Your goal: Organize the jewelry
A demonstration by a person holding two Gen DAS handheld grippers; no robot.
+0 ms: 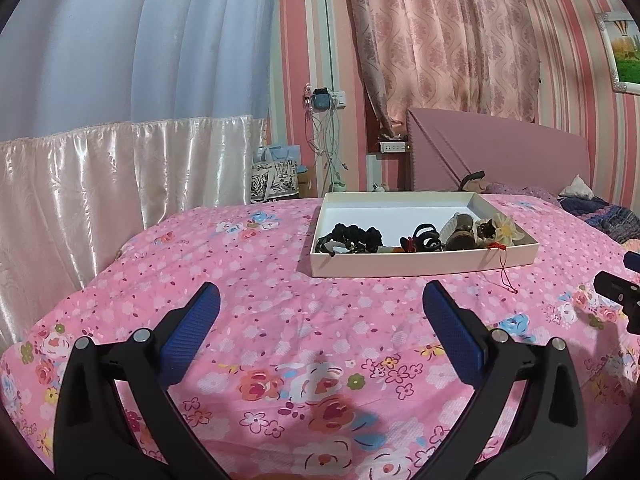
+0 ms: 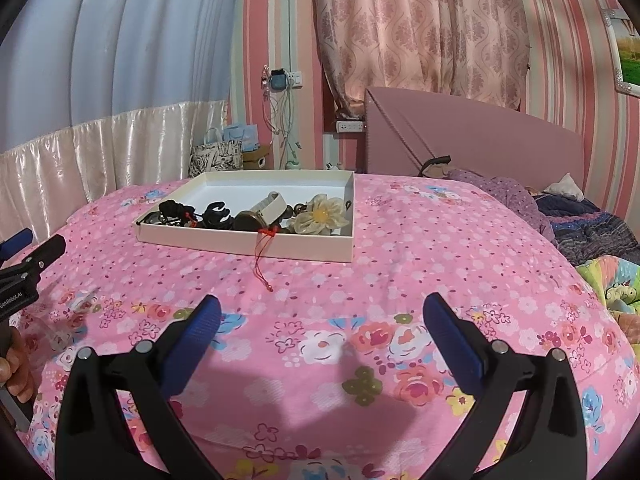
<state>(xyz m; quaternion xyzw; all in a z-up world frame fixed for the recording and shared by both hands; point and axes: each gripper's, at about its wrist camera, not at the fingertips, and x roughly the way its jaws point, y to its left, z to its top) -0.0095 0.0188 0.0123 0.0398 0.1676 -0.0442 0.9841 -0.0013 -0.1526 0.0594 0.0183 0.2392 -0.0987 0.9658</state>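
A shallow white box [image 1: 420, 266] [image 2: 248, 245] sits on the pink floral bedspread ahead of both grippers. It holds black hair ties [image 1: 352, 237], a black claw clip [image 1: 426, 236] [image 2: 216, 216], brown beads [image 1: 460, 236], a white bracelet [image 2: 276, 204] and a cream fabric flower [image 1: 506, 229] [image 2: 320, 214]. A red cord [image 1: 505, 268] [image 2: 262, 258] hangs over the box's front wall onto the bedspread. My left gripper [image 1: 321, 292] is open and empty, short of the box. My right gripper [image 2: 322, 304] is open and empty, near the cord's end.
The bed's pink headboard [image 1: 500, 156] stands behind the box. Purple and dark bedding [image 2: 580, 216] is piled at the right. Bags [image 2: 218, 156] and a wall socket with cables [image 2: 280, 92] lie beyond the bed's far edge. The left gripper also shows at the right wrist view's left edge [image 2: 24, 264].
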